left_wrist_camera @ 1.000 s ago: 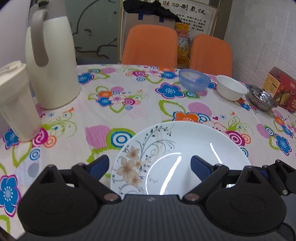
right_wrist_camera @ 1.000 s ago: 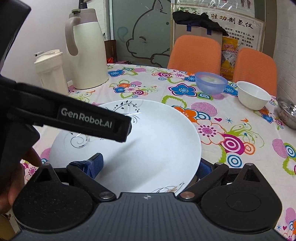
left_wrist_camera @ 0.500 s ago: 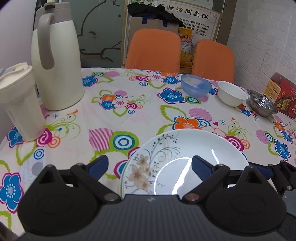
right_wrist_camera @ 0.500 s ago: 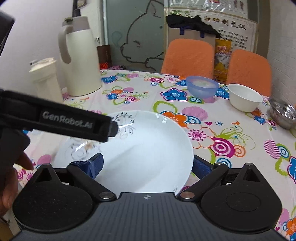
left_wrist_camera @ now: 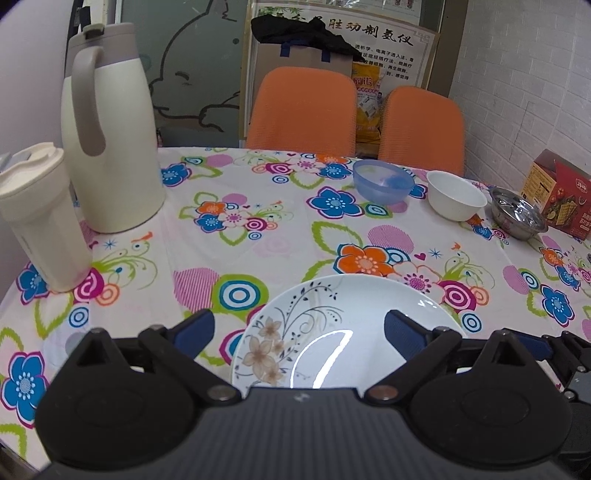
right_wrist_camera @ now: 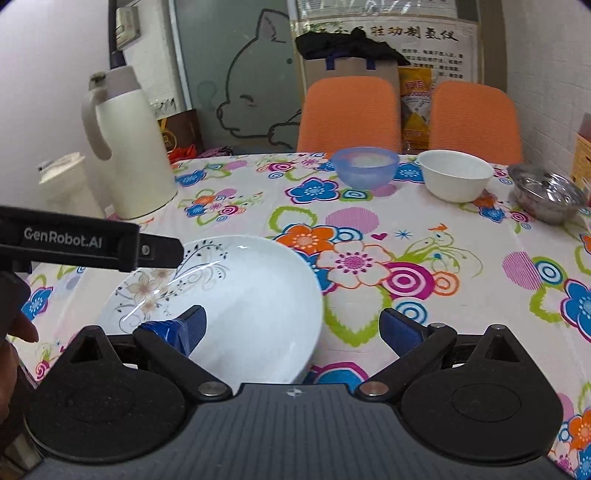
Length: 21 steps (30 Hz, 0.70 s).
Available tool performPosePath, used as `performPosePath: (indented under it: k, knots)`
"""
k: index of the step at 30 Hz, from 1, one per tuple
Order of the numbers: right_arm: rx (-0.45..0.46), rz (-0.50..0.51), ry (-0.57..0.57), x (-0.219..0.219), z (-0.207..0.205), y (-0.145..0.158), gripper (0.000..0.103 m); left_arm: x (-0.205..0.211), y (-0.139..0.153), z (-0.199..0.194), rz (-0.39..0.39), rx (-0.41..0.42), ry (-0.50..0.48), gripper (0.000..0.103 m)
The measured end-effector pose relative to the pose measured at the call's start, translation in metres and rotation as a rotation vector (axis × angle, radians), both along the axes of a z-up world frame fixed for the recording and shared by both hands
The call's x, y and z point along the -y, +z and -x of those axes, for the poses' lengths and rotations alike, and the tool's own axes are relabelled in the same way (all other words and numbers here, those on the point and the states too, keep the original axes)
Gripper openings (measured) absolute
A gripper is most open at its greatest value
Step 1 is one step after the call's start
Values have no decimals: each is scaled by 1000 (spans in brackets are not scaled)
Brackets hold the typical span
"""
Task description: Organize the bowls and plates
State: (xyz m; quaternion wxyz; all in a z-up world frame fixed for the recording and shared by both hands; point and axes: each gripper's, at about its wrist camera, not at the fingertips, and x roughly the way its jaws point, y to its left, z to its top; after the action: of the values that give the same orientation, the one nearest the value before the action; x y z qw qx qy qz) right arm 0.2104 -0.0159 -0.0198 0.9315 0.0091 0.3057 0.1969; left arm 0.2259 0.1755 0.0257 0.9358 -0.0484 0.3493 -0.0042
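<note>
Item: white floral plate (left_wrist_camera: 343,332), lying flat on the counter (left_wrist_camera: 258,236) at its near edge, directly below both grippers.

Left gripper (left_wrist_camera: 299,328): fingers spread wide, holding nothing. The plate sits between and under them, its rim reaching toward the right pad and stopping short of the left. No contact seen.

Right gripper (right_wrist_camera: 291,328): fingers also spread wide and empty. From here the plate (right_wrist_camera: 221,295) lies to the left; the left pad hangs over its surface, the right pad is well off it, above bare cloth. Whether the pad touches the plate cannot be told.

Nearer hand: judged to be the left, whose fingers straddle the plate more squarely. The plate is round, so no long axis governs the grasp; the near rim is the likely place to take it.

Remaining stock: blue bowl (left_wrist_camera: 382,181), white bowl (left_wrist_camera: 456,199) and steel bowl (left_wrist_camera: 519,212) in a row at the far right of the counter, apart from one another and well away from the plate. Not yet gathered.

Other: cream jug (left_wrist_camera: 110,129) and tumbler (left_wrist_camera: 40,218) at far left.

Writing: "GenRobot.AI" on the left gripper's side, seen in the right wrist view. Chinese characters on the wall poster (right_wrist_camera: 410,35) and red box (left_wrist_camera: 561,199); not read here.
</note>
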Motion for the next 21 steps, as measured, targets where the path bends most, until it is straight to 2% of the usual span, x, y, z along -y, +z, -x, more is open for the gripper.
performPosePath:
  k: [7,13,17,21]
  knots:
    - [-49,-44,-126,66,6,-7,88,40,4,-8,10,1,-62,100]
    - [-63,-48,-236,128,1,-13,88,96,3,-25,3,-24,-151,100]
    - [-57,-50,-278,162,-10,-14,88,134,0,-42,-26,-52,-209,100]
    - [-53,-29,-299,193,-38,-12,88,165,-2,-72,-12,-104,-251,100]
